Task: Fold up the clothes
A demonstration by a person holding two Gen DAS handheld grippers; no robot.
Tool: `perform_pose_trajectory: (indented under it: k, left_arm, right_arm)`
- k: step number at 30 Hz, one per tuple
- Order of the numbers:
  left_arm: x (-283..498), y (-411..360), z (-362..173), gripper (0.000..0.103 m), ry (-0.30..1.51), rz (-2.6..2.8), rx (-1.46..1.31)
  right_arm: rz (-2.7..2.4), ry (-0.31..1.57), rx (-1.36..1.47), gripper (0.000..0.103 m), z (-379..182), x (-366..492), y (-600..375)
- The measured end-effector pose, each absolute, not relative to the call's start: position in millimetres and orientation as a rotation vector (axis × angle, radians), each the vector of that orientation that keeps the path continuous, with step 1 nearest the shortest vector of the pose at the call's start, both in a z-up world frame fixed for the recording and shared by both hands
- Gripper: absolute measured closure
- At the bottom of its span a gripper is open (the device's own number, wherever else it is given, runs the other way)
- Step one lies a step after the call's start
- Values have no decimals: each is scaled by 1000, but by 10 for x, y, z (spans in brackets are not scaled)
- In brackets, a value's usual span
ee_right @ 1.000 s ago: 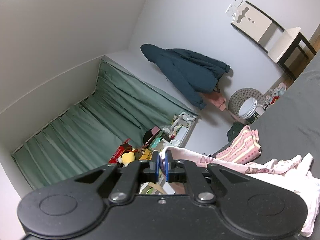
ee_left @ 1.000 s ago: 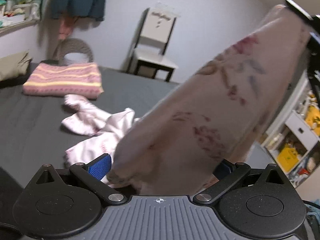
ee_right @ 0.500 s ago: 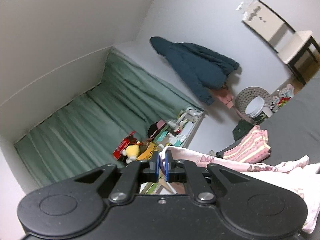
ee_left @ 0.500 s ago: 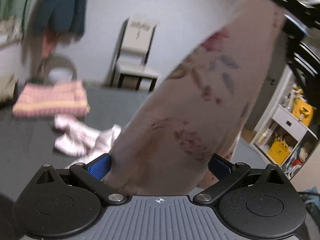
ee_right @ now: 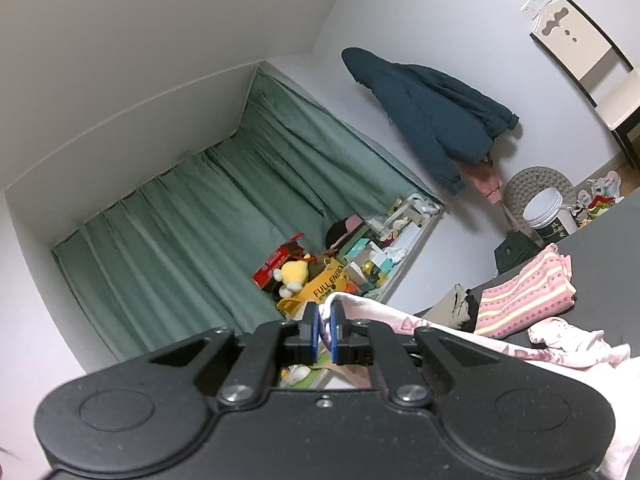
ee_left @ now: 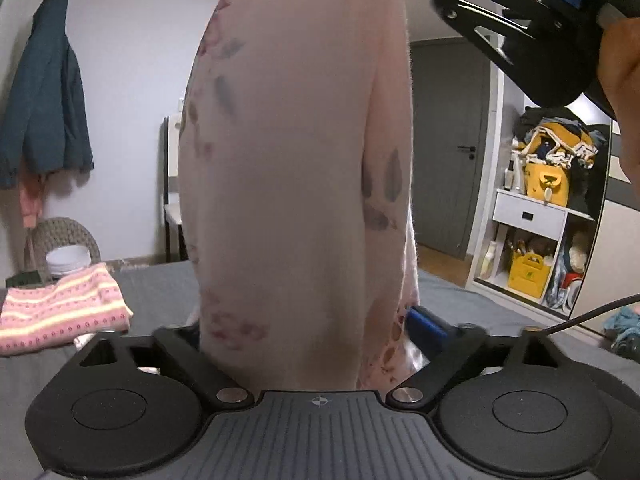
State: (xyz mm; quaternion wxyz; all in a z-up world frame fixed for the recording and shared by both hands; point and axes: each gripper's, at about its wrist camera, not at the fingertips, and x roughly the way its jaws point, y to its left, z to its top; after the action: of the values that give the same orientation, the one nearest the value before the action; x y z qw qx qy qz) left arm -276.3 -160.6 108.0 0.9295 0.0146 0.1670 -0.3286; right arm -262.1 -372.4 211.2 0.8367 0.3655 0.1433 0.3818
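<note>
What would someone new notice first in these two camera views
First, the pale pink floral garment hanging upright and filling the middle of the left wrist view, between the open left gripper fingers. In the right wrist view, the right gripper is pinched shut on its edge, with a green curtain behind. A folded pink striped garment lies on the grey bed at left.

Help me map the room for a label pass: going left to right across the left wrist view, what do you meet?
Dark teal jacket → striped folded garment → hanging floral garment → grey door → white shelf unit → right gripper.
</note>
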Motion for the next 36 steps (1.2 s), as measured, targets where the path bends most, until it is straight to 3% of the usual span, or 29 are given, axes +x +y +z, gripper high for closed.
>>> perform_pose_trajectory:
  k: [5,9,17,24,26,30,32,36]
  left_arm:
    - [-2759,-1577,1148,69,373,-665,24]
    - [-2691,-1533,1128,83,377,-651,20]
    - [-2543,-1314,1188,87,361,-566,-45]
    - [-2477,-1193,1262,88,335,-522,-89]
    - [-2469,-1174,1282,88,330,-513,-100]
    - [-2450,-1142,1311,89,322,-502,-119]
    - [-2428,-1117,1331,89,317,-497,-123]
    - [-2368,-1070,1373,89,312,-487,-143]
  right_arm:
    - [806,327,803,97,2040,-2604,-3733]
    - [796,317,798,96,2048,-2601,-3728]
    - [729,262,806,96,2024,-2602,-3910]
    - [583,278,801,87,1847,-2577,-4062]
    - [544,292,815,68,1764,-2553,-4095]
    - [478,316,826,55,1605,-2523,-4173]
    - [438,329,827,42,1534,-2516,-4191]
    - [360,359,788,38,1397,-2515,-4188]
